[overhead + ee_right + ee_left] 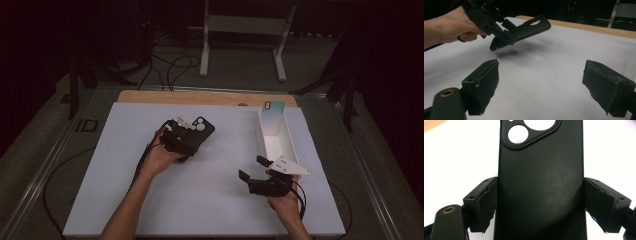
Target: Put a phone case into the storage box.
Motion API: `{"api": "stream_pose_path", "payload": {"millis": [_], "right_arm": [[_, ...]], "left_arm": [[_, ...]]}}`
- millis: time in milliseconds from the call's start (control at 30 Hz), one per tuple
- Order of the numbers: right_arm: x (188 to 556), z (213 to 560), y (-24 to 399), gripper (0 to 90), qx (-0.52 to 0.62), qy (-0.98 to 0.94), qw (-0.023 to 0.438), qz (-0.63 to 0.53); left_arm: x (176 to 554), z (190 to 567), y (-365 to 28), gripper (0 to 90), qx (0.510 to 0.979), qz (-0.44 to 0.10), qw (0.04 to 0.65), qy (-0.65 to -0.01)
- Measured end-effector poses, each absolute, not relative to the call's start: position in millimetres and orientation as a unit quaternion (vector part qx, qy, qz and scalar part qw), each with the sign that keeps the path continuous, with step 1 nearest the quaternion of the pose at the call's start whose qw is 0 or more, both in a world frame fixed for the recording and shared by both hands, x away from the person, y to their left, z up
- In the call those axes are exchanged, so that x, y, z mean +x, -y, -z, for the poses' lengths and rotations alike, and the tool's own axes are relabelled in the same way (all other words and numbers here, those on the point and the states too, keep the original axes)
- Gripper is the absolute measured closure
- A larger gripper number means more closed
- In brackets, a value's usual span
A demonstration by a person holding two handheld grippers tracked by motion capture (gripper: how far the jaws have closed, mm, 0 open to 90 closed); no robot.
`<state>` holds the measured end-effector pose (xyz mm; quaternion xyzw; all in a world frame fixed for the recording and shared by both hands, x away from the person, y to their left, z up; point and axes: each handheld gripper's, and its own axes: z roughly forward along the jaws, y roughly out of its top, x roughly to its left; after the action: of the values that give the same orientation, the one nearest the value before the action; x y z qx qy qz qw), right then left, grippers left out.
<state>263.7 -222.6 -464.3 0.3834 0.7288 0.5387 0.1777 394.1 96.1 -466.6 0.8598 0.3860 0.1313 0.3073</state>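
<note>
A black phone case (204, 128) with round camera cut-outs hangs a little above the white mat, casting a shadow under it in the right gripper view. My left gripper (191, 136) is shut on it. Its pads (484, 200) press the long sides of the case (541, 175), whose back faces the camera. Near the table's front right, my right gripper (252, 167) stands open with nothing between its fingers (484, 80). From there the held case (529, 28) and the left gripper (486, 17) show at upper left, tilted up at the far end.
A long white tray (288, 142) lies at the right of the white mat (150, 200), with a teal phone-shaped item (273, 116) leaning at its far end. The wooden table edge (200, 96) runs along the back. Cables lie on the floor beyond.
</note>
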Motion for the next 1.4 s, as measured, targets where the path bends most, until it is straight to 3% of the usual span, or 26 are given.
{"api": "stream_pose_path", "payload": {"millis": [533,1000,1067,1400], "right_arm": [[310.7,427.4,192.7,11.5,0.389,-0.742,0.097,-0.537],[335.7,410.1,140.7,13.8,0.368,-0.755,0.04,-0.542],[337.4,410.2,134.2,16.8,0.364,-0.755,0.03,-0.544],[341.4,408.6,120.7,52.7,0.371,-0.751,-0.015,-0.546]], "left_arm": [[334.7,440.5,-113.3,16.2,0.814,-0.166,0.411,-0.374],[304.8,426.9,-106.6,15.9,0.802,-0.184,0.456,-0.339],[302.1,425.8,-105.1,15.8,0.801,-0.185,0.463,-0.331],[295.7,423.7,-97.5,15.6,0.794,-0.194,0.482,-0.315]]}}
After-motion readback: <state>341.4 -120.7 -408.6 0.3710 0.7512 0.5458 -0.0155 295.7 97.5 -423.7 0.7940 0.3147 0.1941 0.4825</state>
